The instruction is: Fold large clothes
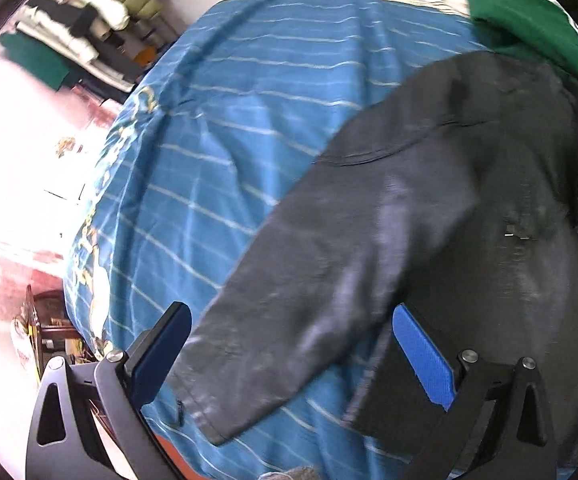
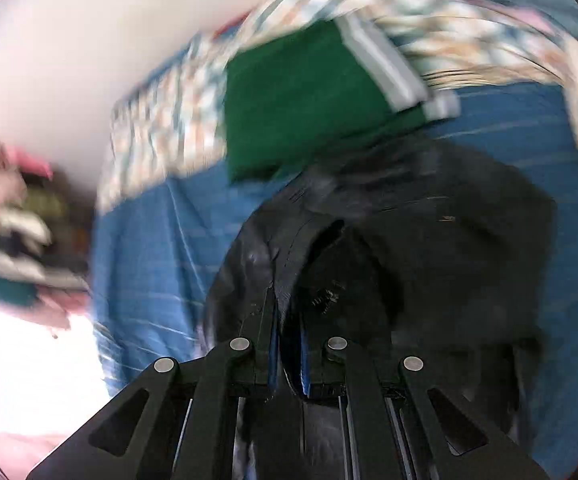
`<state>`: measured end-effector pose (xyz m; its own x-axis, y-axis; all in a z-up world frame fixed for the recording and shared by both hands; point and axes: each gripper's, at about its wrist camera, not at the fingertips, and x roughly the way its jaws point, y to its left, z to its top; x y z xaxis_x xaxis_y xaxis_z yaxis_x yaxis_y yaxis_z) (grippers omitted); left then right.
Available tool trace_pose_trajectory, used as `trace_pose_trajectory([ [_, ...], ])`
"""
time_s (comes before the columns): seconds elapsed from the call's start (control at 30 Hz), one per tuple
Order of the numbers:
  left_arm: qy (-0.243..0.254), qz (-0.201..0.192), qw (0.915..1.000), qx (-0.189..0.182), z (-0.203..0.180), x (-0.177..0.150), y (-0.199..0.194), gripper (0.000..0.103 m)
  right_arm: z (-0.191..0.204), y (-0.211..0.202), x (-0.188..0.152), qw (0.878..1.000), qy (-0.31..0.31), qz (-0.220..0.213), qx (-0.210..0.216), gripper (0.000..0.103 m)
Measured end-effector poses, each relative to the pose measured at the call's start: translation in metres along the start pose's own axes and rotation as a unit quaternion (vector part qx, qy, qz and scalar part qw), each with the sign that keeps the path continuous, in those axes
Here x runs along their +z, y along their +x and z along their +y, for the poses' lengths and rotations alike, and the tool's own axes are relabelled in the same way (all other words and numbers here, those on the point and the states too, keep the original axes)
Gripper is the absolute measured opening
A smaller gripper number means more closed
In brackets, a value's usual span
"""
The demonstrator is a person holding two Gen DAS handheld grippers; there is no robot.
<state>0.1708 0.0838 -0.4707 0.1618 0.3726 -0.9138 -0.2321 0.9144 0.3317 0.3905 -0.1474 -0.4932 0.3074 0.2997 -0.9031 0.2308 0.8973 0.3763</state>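
A large black jacket (image 1: 429,220) lies on a blue striped bedsheet (image 1: 217,152). One sleeve (image 1: 289,312) stretches down-left between the fingers of my left gripper (image 1: 289,352), which is open and hovers over it with blue pads (image 1: 425,356) wide apart. In the right wrist view the same black jacket (image 2: 429,248) is bunched up, and my right gripper (image 2: 287,320) is shut on a fold of its fabric. The view is blurred by motion.
A folded green garment (image 1: 525,16) lies on the bed beyond the jacket; it also shows in the right wrist view (image 2: 301,100). A patterned quilt (image 2: 429,20) lies at the bed's far side. A pile of clothes (image 1: 81,28) sits off the bed at left.
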Motion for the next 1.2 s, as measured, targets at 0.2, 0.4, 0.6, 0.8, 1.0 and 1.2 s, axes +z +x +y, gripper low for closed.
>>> trace_pose_trajectory([
  [0.2,-0.011,0.013,0.9998,0.011,0.039,-0.019,0.019,0.103,0.024,0.073,-0.036,0.992,-0.041,0.091,0.075,0.028],
  [0.4,-0.029,0.037,0.9989,-0.005,0.062,-0.042,0.024,0.103,-0.097,-0.013,-0.087,0.996,-0.032,0.033,-0.074,0.071],
  [0.6,-0.025,0.062,0.9977,0.003,0.048,-0.055,0.035,0.103,-0.239,-0.007,-0.121,0.98,0.057,0.085,-0.171,0.071],
  [0.8,-0.022,0.066,0.9976,-0.003,0.021,-0.056,0.03,0.103,-0.264,0.013,-0.121,0.969,0.013,0.092,-0.231,0.026],
  [1.0,-0.028,0.076,0.9967,-0.004,0.015,-0.062,0.03,0.103,-0.34,-0.015,-0.129,0.961,0.161,0.082,-0.207,0.026],
  [1.2,-0.055,0.085,0.9949,0.007,0.029,-0.072,0.038,0.103,-0.287,-0.002,-0.1,0.968,0.02,0.061,-0.241,0.048],
])
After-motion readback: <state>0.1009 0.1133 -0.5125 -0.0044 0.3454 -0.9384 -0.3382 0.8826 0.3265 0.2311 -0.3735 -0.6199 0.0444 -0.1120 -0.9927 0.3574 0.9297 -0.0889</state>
